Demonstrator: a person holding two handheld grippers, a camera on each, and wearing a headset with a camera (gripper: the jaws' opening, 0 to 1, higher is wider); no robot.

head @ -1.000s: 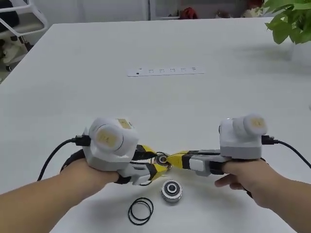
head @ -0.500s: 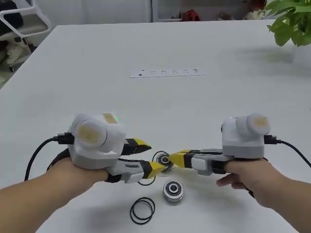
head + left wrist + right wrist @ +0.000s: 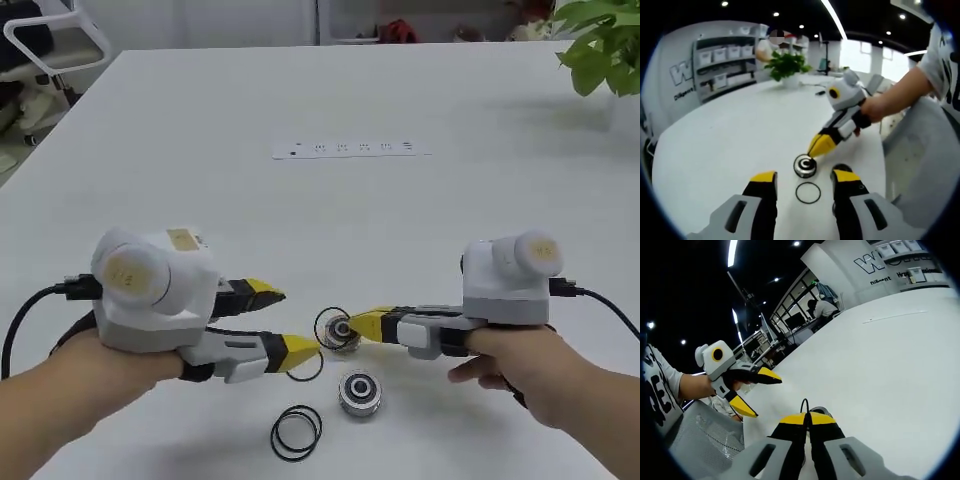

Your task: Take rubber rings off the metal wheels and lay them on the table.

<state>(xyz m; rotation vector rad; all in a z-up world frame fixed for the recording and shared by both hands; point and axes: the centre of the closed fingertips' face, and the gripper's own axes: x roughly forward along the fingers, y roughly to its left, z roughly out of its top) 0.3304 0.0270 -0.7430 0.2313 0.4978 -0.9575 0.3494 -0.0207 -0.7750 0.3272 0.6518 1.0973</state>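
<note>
Left gripper (image 3: 298,320) gapes wide and empty, while right gripper (image 3: 352,326) is pinched together on a ring (image 3: 317,327) at the wheel (image 3: 805,166).

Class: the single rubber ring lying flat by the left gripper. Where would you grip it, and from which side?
The ring lies flat and thin on the table, so probably come from above and pinch one stretch of it, one jaw inside the loop, one outside.
</note>
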